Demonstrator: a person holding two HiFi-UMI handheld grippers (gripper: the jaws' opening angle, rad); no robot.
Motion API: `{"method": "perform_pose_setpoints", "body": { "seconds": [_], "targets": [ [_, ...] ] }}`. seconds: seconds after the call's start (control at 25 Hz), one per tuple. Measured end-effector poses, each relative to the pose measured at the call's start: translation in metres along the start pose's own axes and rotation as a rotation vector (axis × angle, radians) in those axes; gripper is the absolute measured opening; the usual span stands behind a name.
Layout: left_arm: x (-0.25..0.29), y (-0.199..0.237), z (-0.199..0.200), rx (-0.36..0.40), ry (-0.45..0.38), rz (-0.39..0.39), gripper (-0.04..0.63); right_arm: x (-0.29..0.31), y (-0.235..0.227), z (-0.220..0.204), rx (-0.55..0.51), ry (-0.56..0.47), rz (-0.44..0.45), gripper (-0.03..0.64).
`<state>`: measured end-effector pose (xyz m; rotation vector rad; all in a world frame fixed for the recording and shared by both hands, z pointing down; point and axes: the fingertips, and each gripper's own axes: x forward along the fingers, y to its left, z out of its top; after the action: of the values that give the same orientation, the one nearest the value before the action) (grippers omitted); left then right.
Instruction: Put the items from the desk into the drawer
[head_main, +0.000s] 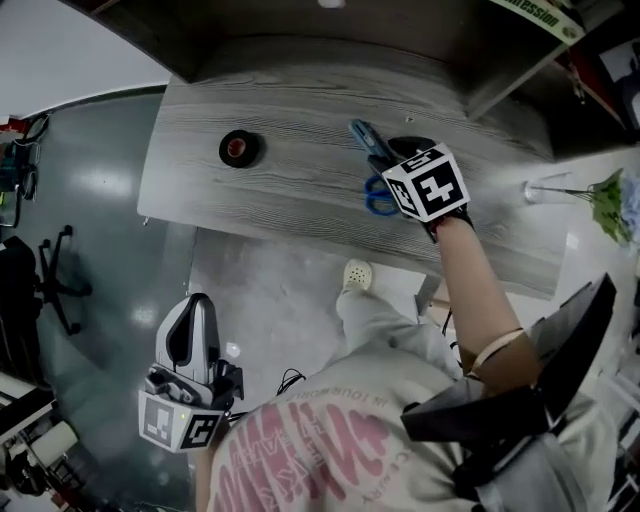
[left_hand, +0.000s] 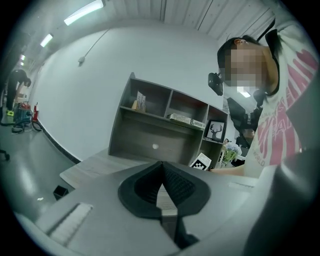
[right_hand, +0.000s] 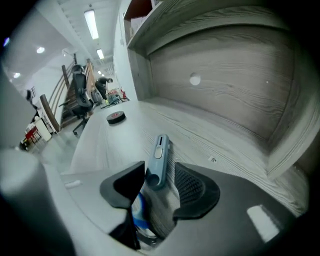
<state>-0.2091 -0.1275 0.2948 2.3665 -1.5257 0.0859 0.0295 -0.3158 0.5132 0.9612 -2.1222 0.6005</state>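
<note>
The head view looks steeply down from high above the person onto the bench (head_main: 300, 190). The left gripper view rides on the left claw (head_main: 197, 305), low and off the bench's edge at 7 o'clock in the head view, and faces nearly level across the top toward the shelf unit (left_hand: 155, 135). The right gripper view rides on the right claw (head_main: 385, 165), close over the bench, tilted down along it. All three share the bench top. The tape roll (right_hand: 116, 117), at 10 o'clock, shows in the head and right gripper views.
</note>
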Motion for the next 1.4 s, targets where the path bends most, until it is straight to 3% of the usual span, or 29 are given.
{"method": "perform_pose_setpoints", "body": {
  "seconds": [0.12, 0.4, 0.68, 1.08, 1.4],
  "targets": [
    [-0.003, -0.001, -0.004, -0.008, 0.011, 0.007, 0.020, 0.006, -0.002, -0.005, -0.042, 0.029, -0.026, 0.176],
    [-0.012, -0.004, -0.003, -0.008, -0.004, 0.012, 0.020, 0.002, -0.004, -0.006, -0.022, 0.024, -0.007, 0.133],
    [-0.029, -0.021, -0.001, 0.004, -0.035, -0.006, 0.020, -0.028, -0.005, 0.003, 0.009, -0.069, -0.027, 0.132],
    [-0.083, -0.072, -0.002, 0.062, -0.080, -0.052, 0.020, -0.125, 0.030, -0.005, 0.015, -0.228, -0.061, 0.132],
    [-0.121, -0.128, -0.006, 0.080, -0.126, -0.123, 0.020, -0.214, 0.058, -0.055, 0.017, -0.289, -0.089, 0.132]
  ]
}}
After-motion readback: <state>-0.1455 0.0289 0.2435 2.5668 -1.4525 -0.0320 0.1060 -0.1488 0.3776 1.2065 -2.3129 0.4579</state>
